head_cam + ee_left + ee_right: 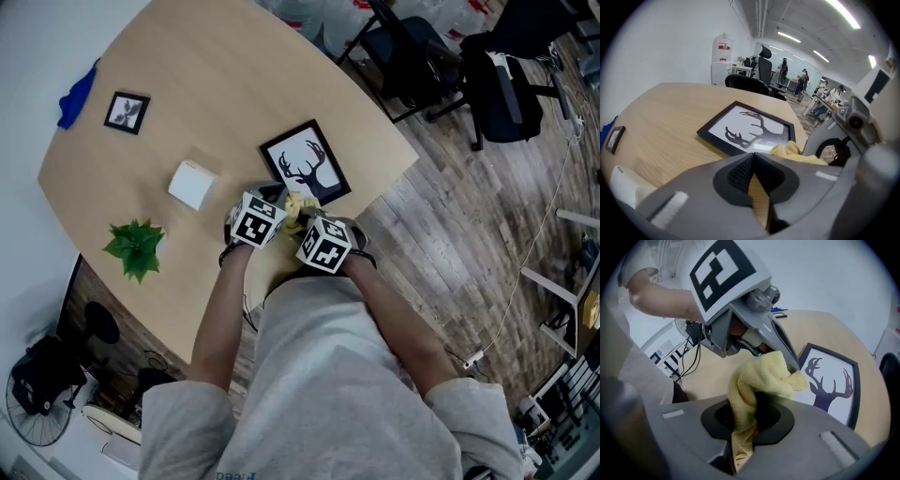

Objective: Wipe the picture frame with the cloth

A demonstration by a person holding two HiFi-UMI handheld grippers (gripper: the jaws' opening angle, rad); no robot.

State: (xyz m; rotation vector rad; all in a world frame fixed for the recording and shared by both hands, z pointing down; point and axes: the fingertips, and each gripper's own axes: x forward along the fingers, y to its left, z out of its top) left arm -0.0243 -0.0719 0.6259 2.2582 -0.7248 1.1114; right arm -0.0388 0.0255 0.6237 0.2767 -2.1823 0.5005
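Two grippers meet over the near edge of the wooden table (pixel 225 84), just at the near corner of the picture frame (pixel 306 164). The frame lies flat, turned at an angle, close to the table's right-hand edge. On that side little wood is left before the drop to the floor (pixel 469 234). Beyond the frame and to its left the tabletop is wide and bare. A white box (pixel 192 184) sits to the left of the grippers, clear of them. A green plant (pixel 136 246) stands near the left edge. A small frame (pixel 127 112) and a blue rag (pixel 77 97) lie at the far left, well apart from everything else. Office chairs (pixel 412 56) stand off past the table.

The right gripper (pixel 749 414) is closed on a yellow cloth (pixel 761 376), which bunches up above its jaws and hangs down between them. The left gripper (pixel 753 161) has its jaw tips pressed together with nothing between them, and the cloth sits just beside it.

The picture frame has a black border around a white sheet with a dark silhouette of a deer's head and antlers.
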